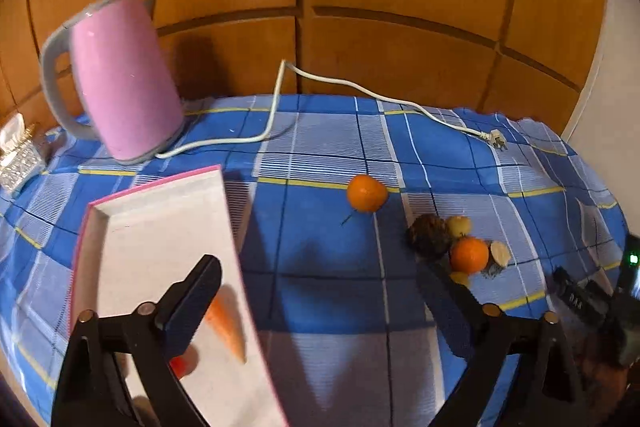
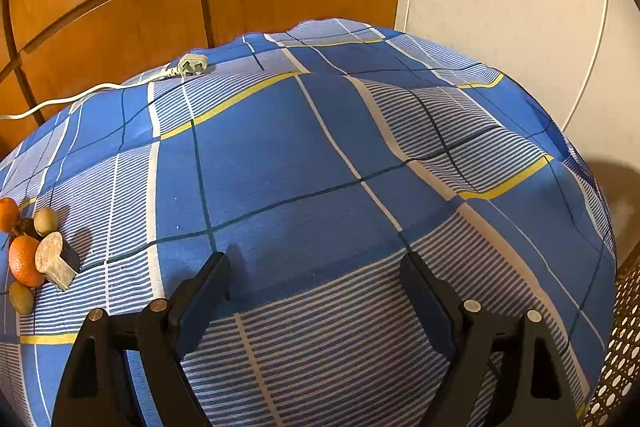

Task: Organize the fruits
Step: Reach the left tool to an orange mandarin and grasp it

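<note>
Left gripper (image 1: pixel 320 291), spread and empty, faces the lone orange (image 1: pixel 367 193) straight ahead, right of the tray (image 1: pixel 160 227); right gripper (image 2: pixel 314 281) spread, idle.

Open blue checked cloth (image 1: pixel 320 247) between left gripper (image 1: pixel 320 291) fingers, nothing blocking up to lone orange (image 1: pixel 367 193) at 12 o'clock. Pink-edged tray (image 1: pixel 160 247) walls off 9 o'clock, pink kettle (image 1: pixel 124 79) behind it at 10. Fruit cluster (image 1: pixel 456 243) crowds 2 o'clock; white cord (image 1: pixel 360 87) crosses far edge. Right gripper (image 2: pixel 316 291): bare cloth ahead, fruit pile (image 2: pixel 36 251) at 9 o'clock.
</note>
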Available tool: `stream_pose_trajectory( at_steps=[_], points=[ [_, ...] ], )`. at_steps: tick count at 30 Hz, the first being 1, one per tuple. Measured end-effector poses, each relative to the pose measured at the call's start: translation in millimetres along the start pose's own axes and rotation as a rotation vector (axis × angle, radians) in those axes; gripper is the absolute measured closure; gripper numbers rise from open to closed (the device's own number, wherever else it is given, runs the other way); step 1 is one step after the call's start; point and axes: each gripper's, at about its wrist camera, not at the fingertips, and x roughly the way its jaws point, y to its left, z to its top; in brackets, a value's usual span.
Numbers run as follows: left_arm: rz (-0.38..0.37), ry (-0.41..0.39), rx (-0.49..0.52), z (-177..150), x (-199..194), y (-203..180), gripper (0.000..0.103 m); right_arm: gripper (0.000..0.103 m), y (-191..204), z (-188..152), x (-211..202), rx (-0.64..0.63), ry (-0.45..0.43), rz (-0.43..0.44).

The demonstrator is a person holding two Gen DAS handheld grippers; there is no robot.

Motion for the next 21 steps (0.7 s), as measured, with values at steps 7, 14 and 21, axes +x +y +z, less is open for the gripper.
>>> stream_pose_trajectory(
  at_steps=[7,14,21],
  points=[
    [-0.02,0.054,-0.017,19,39,-7,0.019,0.015,0,0,0,-0.002,0.0,-0.002],
    [-0.075,0.104,-0.054,42,76,-11,0.026,0.014,0,0,1,-0.004,-0.001,-0.005],
    [-0.104,0.167,-0.07,52,115,-19,0.031,0.014,-1,0,1,-0.005,-0.002,-0.006]
  ],
)
